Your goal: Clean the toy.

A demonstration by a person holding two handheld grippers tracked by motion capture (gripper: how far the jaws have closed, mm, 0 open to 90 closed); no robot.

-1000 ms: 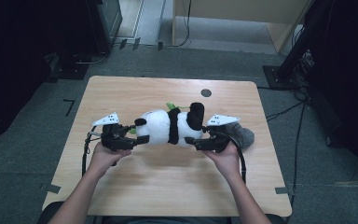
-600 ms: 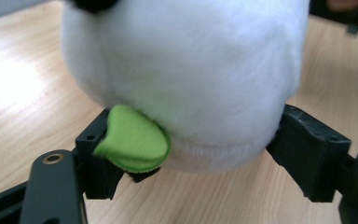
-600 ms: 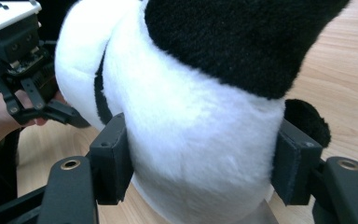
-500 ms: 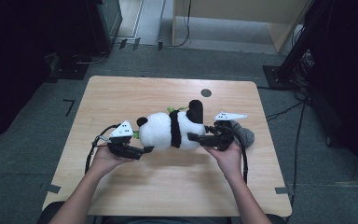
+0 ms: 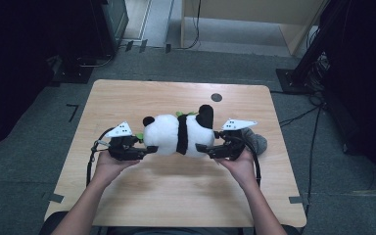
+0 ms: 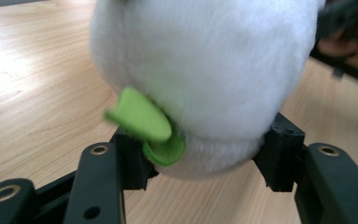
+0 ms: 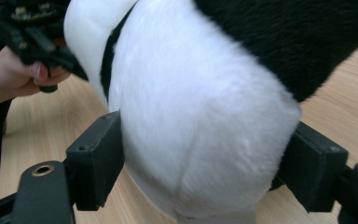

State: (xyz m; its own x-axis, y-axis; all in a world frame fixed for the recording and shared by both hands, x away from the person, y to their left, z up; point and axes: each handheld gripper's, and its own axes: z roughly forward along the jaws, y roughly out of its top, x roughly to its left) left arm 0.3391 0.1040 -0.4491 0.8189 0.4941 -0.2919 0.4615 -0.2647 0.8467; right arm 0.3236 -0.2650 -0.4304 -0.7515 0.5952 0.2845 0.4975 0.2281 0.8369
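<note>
A black-and-white panda plush [image 5: 176,134] lies on its side across the middle of the wooden table [image 5: 176,191]. My left gripper [image 5: 149,149] is at its white left end. Its jaws have just been closing, and in the left gripper view its pads [image 6: 133,161] pinch the white fur beside a green felt leaf [image 6: 142,116]. My right gripper [image 5: 200,148] is at the plush's right end below a black limb. Its jaws have just been opening, but both pads [image 7: 95,158] still press the white body [image 7: 200,121] between them.
A grey soft object [image 5: 257,139] lies on the table just behind the right gripper. A small dark round mark [image 5: 216,97] sits near the far edge. Cables run over the grey floor to the right of the table.
The left gripper's jaws have closed in on the plush's white end, and the plush has shifted slightly. Both hands have stayed nearly where they were.
</note>
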